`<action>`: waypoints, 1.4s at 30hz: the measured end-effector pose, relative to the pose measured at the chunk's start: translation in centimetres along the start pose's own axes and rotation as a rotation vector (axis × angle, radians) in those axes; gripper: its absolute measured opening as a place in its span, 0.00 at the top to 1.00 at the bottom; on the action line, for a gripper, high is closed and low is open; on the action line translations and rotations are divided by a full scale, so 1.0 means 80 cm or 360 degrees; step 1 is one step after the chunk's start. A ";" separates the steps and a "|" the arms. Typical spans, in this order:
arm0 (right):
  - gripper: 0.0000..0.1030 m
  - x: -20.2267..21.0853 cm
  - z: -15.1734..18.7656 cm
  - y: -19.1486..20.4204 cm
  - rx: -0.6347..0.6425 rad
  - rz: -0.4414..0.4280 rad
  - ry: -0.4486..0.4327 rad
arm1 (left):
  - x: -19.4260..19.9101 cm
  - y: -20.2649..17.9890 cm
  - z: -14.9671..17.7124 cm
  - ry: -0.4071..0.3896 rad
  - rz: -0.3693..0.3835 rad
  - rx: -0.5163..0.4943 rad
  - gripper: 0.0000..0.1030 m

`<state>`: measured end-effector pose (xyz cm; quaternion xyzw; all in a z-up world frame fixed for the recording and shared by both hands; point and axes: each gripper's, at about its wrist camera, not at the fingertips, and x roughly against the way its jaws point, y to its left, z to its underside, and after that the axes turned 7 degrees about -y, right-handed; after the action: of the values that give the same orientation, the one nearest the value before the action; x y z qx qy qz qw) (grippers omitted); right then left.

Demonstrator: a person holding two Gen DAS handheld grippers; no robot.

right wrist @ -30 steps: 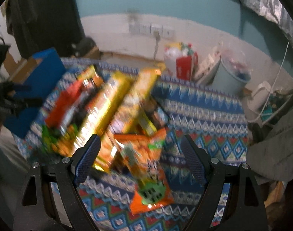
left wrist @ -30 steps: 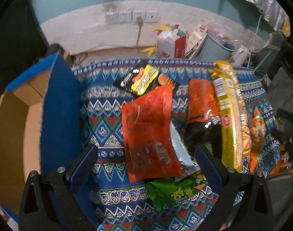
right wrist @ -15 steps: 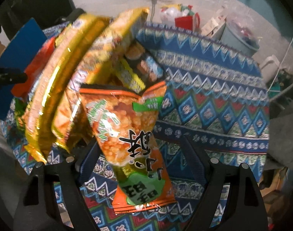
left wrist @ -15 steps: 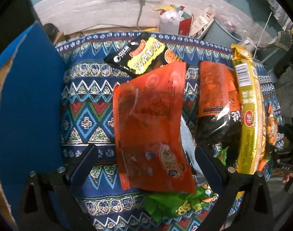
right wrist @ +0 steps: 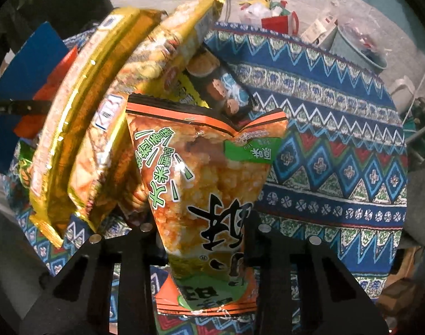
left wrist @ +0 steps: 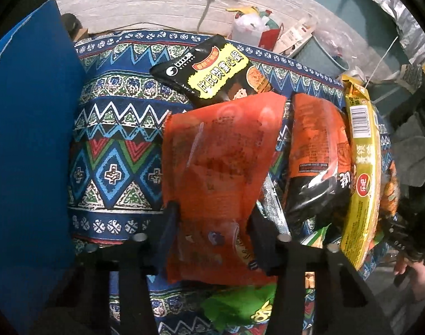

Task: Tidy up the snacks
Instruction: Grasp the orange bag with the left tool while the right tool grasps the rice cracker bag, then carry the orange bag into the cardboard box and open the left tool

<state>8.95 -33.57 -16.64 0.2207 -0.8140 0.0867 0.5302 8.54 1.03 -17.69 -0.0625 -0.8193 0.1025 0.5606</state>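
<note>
The left gripper [left wrist: 212, 226] has just been closing and now pinches the near end of a flat red-orange snack bag [left wrist: 220, 173], its fingers [left wrist: 167, 229] pressed against both side edges. That bag lies lengthwise on the patterned cloth [left wrist: 114, 150] covering the worktop. Its far edge overlaps a black-and-yellow packet [left wrist: 209, 72], and its near edge covers part of a green packet [left wrist: 240, 307]. Just right of it lie a silver wrapper edge, an orange-and-black bag [left wrist: 315, 162] and a long yellow packet [left wrist: 360, 173], all crowded together. To the left, bare cloth runs as far as the upright blue box flap [left wrist: 30, 139], the only open strip on that side.

The right gripper [right wrist: 204, 231] has also just been closing and now clamps the lower part of an orange rice-cracker bag [right wrist: 201, 173] with green labels, its fingers [right wrist: 251, 231] squeezing in the sides. The bag's sealed bottom edge sticks out toward the camera, and its top leans away over the pile. Two long gold-yellow packets [right wrist: 106, 117] lean close against its left side, with a dark packet [right wrist: 220, 83] beyond its top. To the right, the cloth [right wrist: 338, 153] lies bare out to the worktop's far and right edges. Past the far edge stand a pale bucket [right wrist: 355, 47] and a red bag [right wrist: 279, 22] against the wall.
</note>
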 end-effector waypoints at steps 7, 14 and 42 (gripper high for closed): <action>0.69 0.032 -0.017 -0.004 -0.0060 0.0027 -0.0156 | 0.014 -0.002 0.007 -0.0054 -0.0055 -0.0053 0.77; 0.69 0.066 -0.033 0.008 -0.0090 0.0051 -0.0317 | 0.043 -0.019 0.007 -0.0191 -0.0146 -0.0172 0.78; 0.69 0.144 -0.121 0.121 0.0015 -0.0148 -0.0715 | 0.201 -0.018 0.018 -0.0657 -0.0184 -0.0277 0.78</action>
<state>8.62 -24.41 -1.28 0.2741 -0.9002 0.0147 0.3381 1.35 2.95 -3.29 -0.0412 -0.9246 0.0096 0.3785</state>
